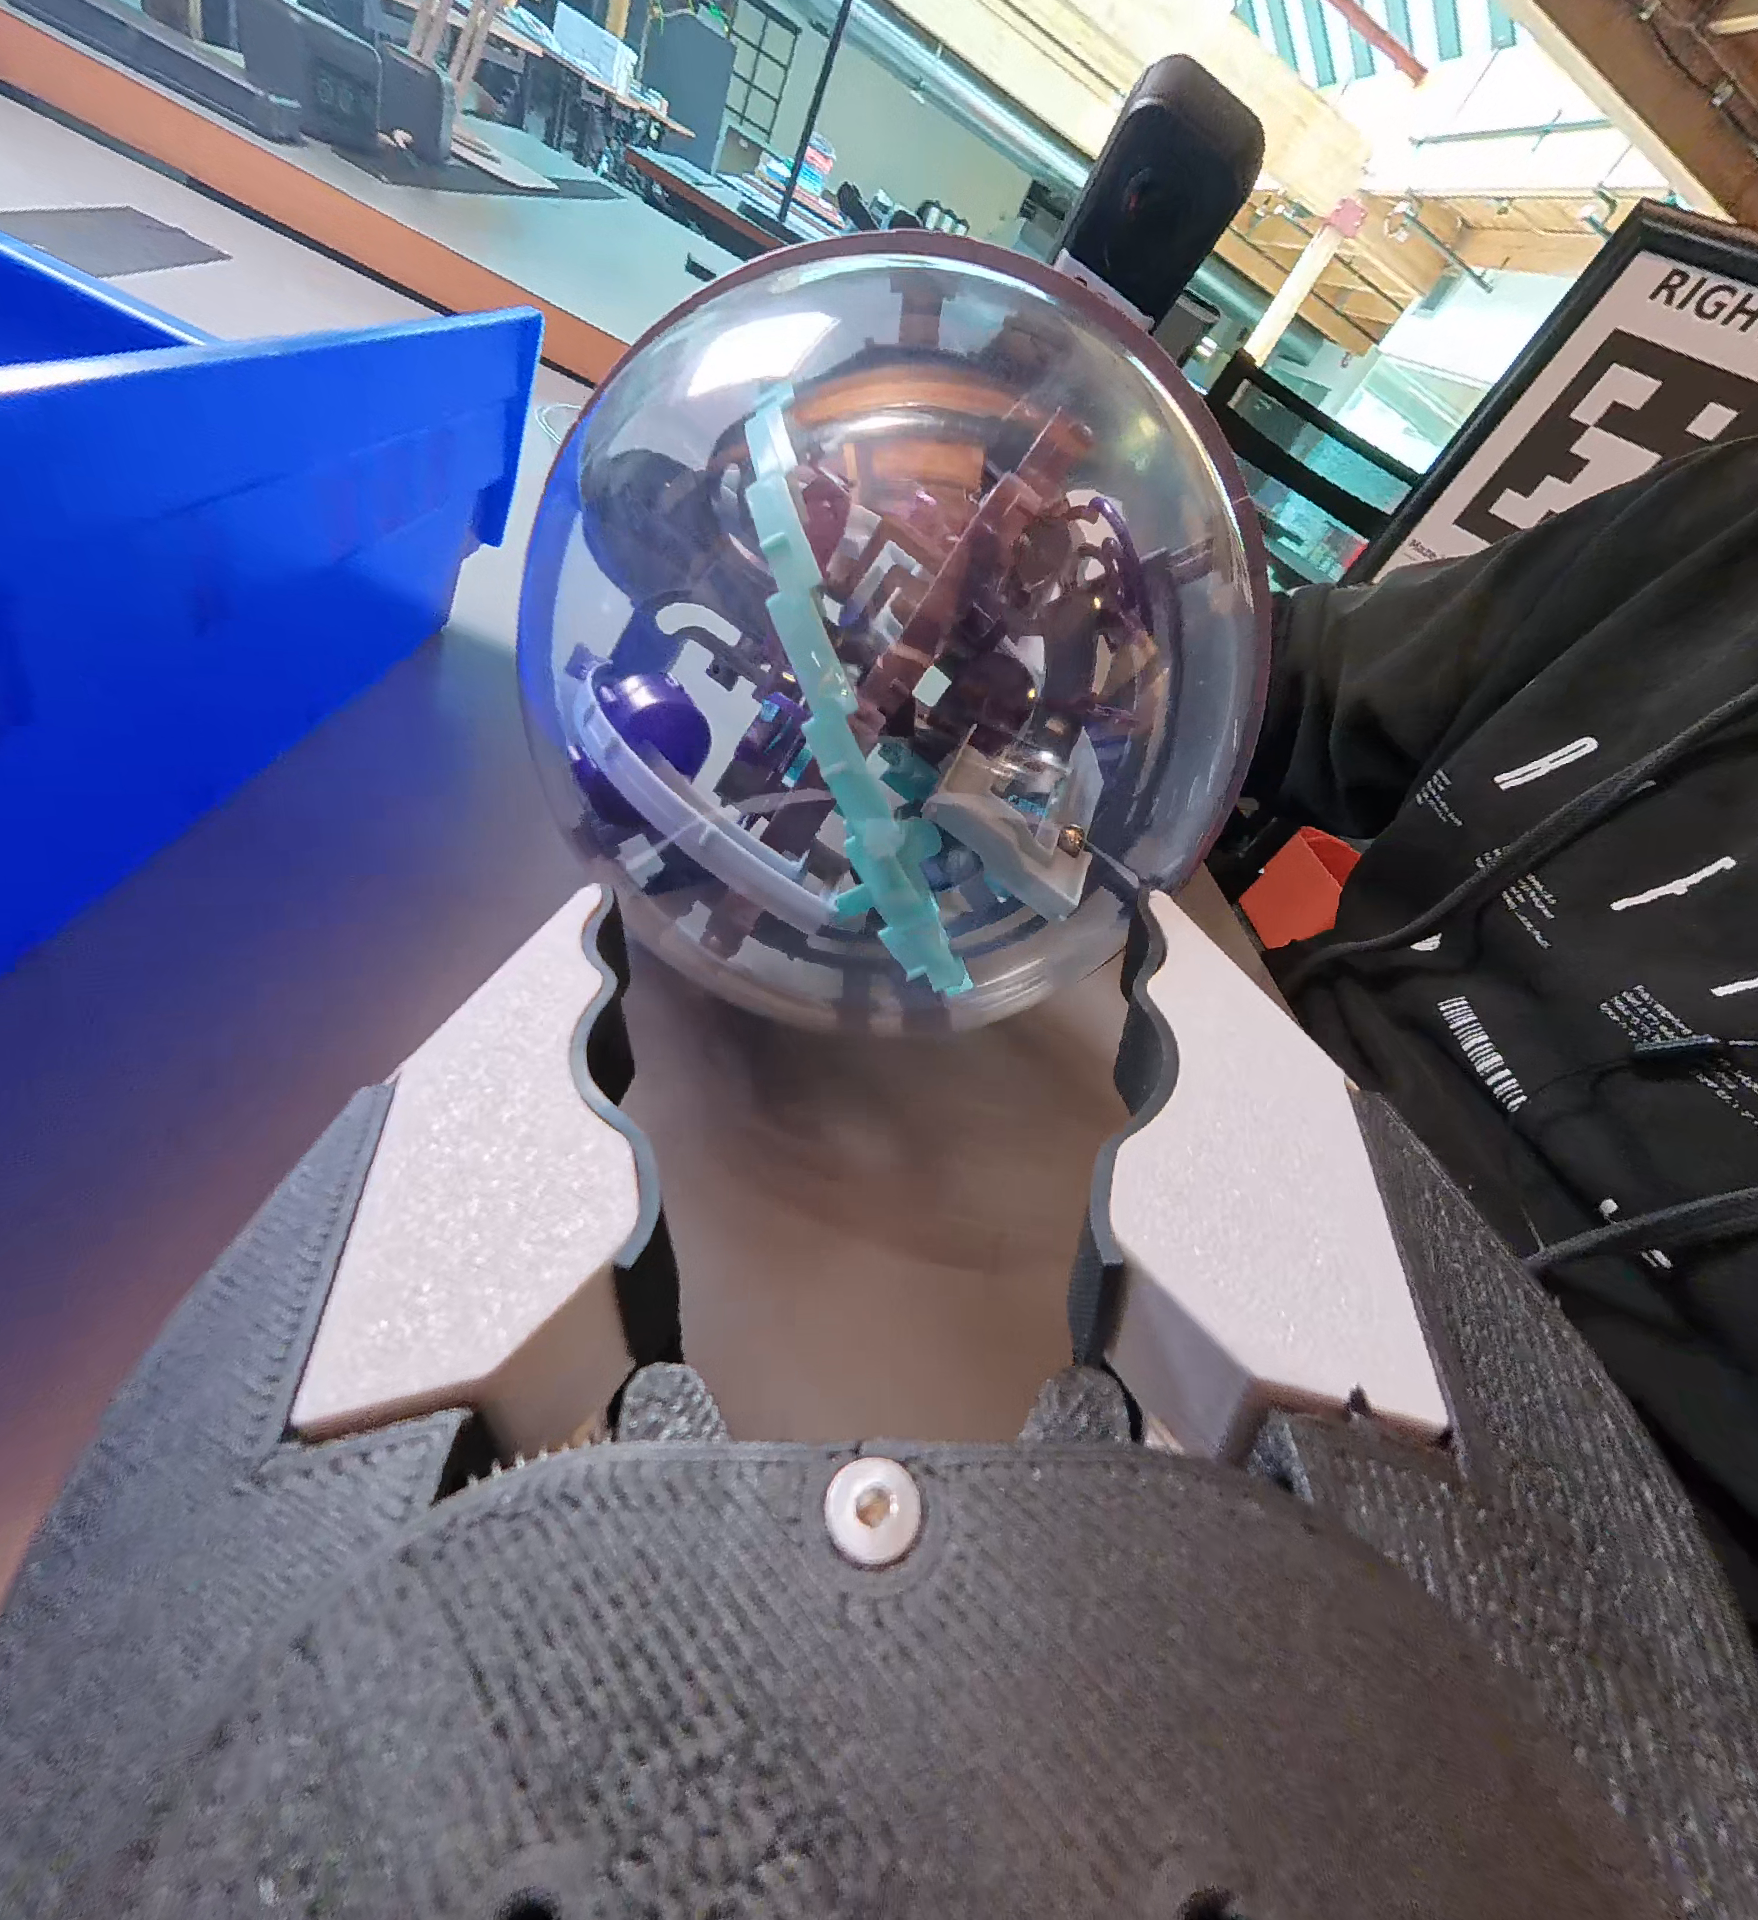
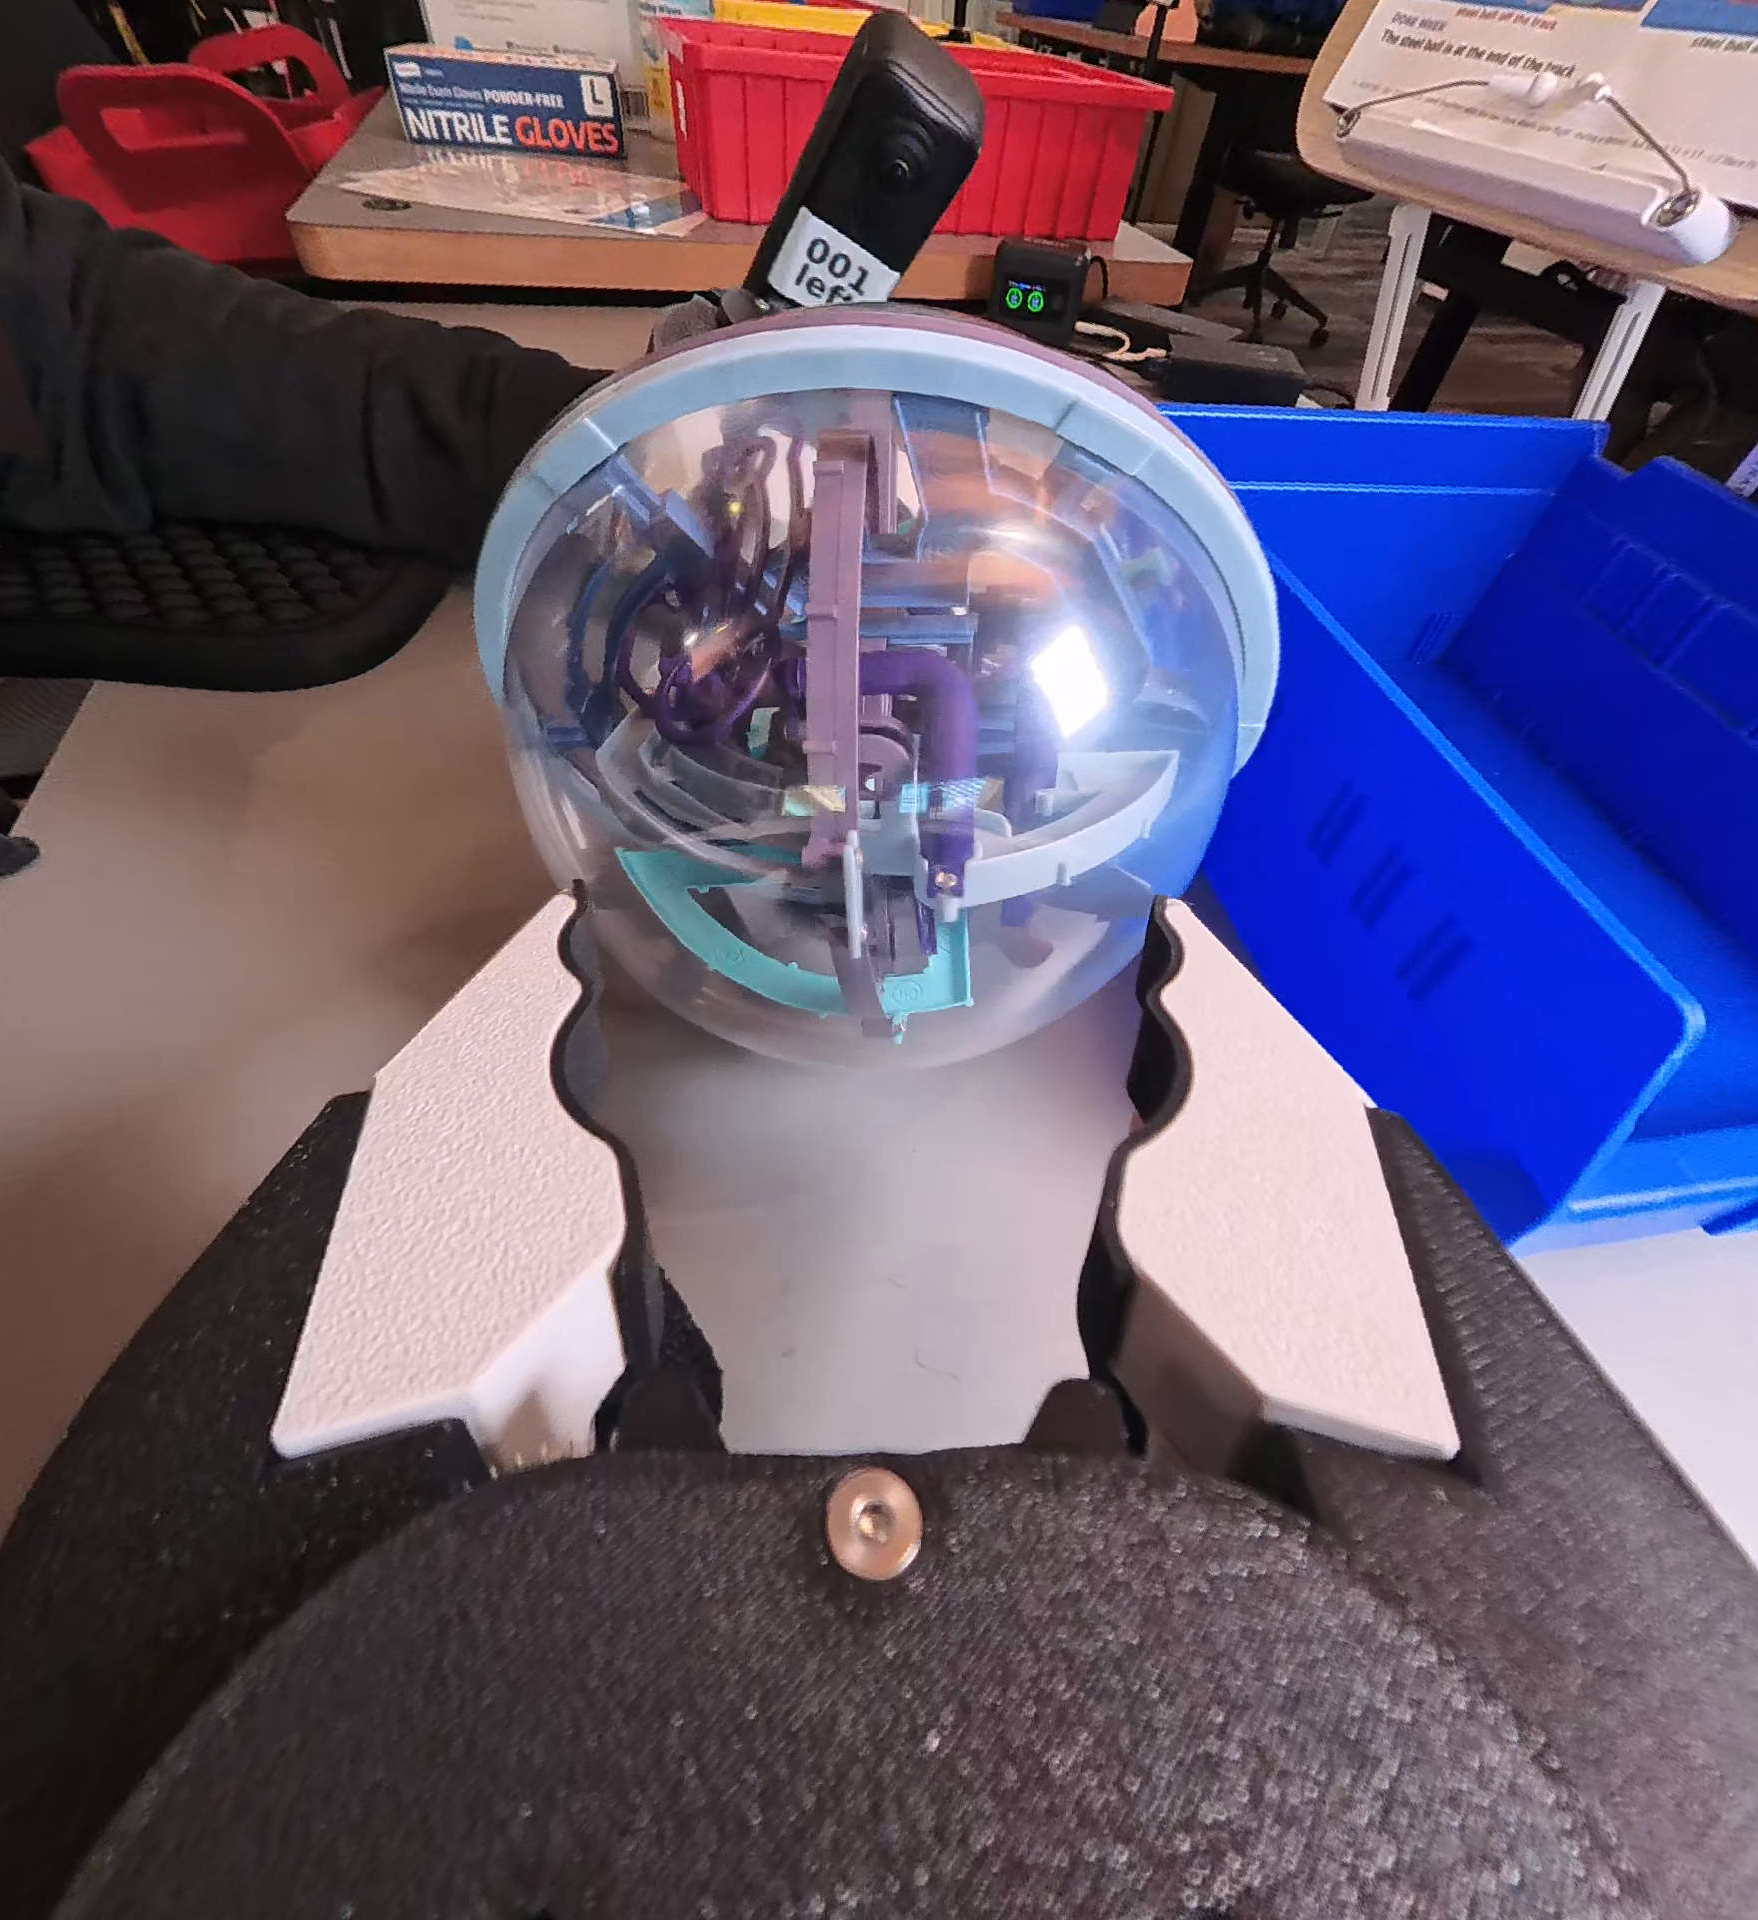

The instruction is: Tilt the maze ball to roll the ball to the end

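Left gripper [image 1: 873,914] fingertips clasp the maze ball [image 1: 890,634] from one side — right gripper [image 2: 867,925] clasps the opposite side. Blue bin [image 1: 200,592] sits left of the left gripper.

Daylit workshop: long orange-edged benches [image 1: 501,260], a wooden-edged table [image 2: 584,255] behind, an office chair [image 2: 1280,229] beyond.

One maze ball [image 1: 890,634], two blue bins [image 2: 1540,831], one red bin [image 2: 916,135], one glove box [image 2: 506,104].
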